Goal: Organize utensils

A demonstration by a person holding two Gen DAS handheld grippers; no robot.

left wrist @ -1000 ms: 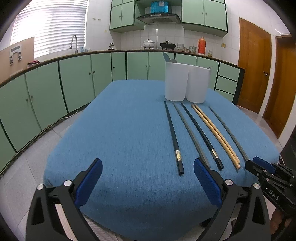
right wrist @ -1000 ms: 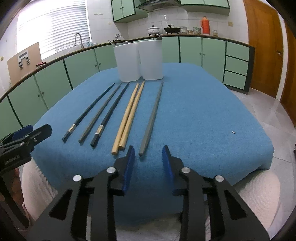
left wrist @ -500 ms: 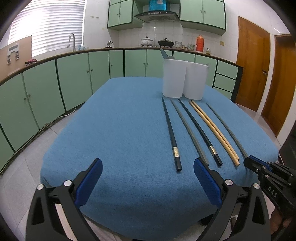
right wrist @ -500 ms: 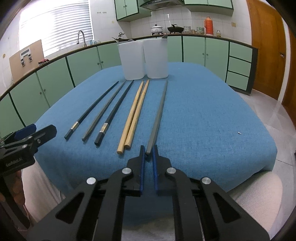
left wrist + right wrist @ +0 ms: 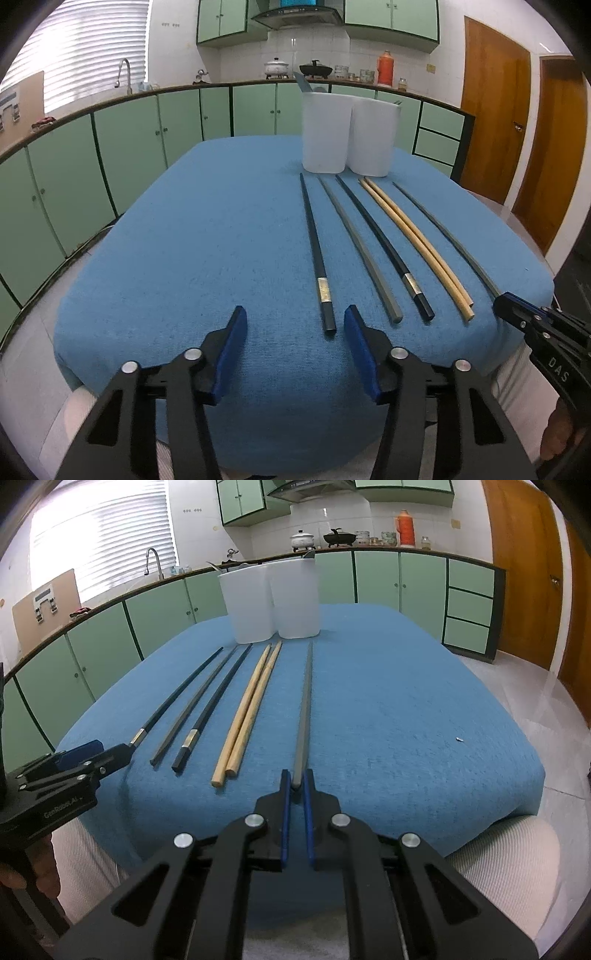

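Chopsticks lay in a row on the blue cloth-covered table [image 5: 207,236] before two white plastic holders [image 5: 269,602]; the right gripper [image 5: 295,786] pinched the grey chopstick [image 5: 304,701] by its very end, likely to pivot loose, while the half-spread, closing left gripper [image 5: 295,332] held nothing.

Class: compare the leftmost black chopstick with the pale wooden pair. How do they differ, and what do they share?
The black chopstick is dark with a metal band near its end; the wooden pair is plain tan. The black one lies alone; the wooden two lie touching. All lie flat on the blue cloth, tips toward the white cups.
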